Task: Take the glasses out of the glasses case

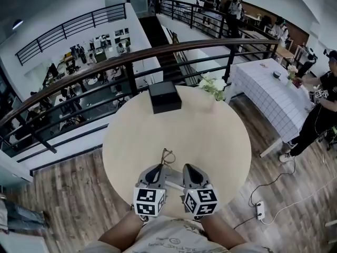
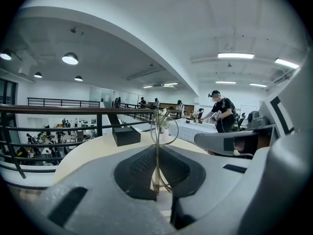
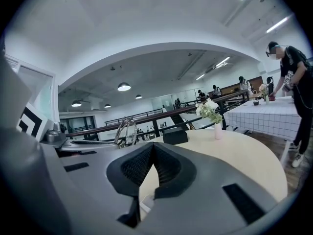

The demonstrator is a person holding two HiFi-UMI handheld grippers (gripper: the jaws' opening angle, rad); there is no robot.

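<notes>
The thin metal-framed glasses [image 1: 167, 156] stand up from my left gripper [image 1: 156, 173], which is shut on one of their temple arms above the near half of the round table [image 1: 221, 141]. In the left gripper view the frame [image 2: 163, 128] rises from between the pads of the left gripper [image 2: 156, 153]. The black glasses case [image 1: 163, 96] lies at the table's far edge, lid down, also seen as the case [image 2: 126, 135] and the case [image 3: 175, 136]. My right gripper [image 1: 190, 174] hovers beside the left, shut with nothing held [image 3: 153, 151].
A white vase of flowers [image 1: 213, 86] stands at the far right of the table. A dark railing [image 1: 105, 67] runs just behind the table over an open floor below. A person [image 1: 318, 109] stands at a checked-cloth table [image 1: 268, 96] to the right.
</notes>
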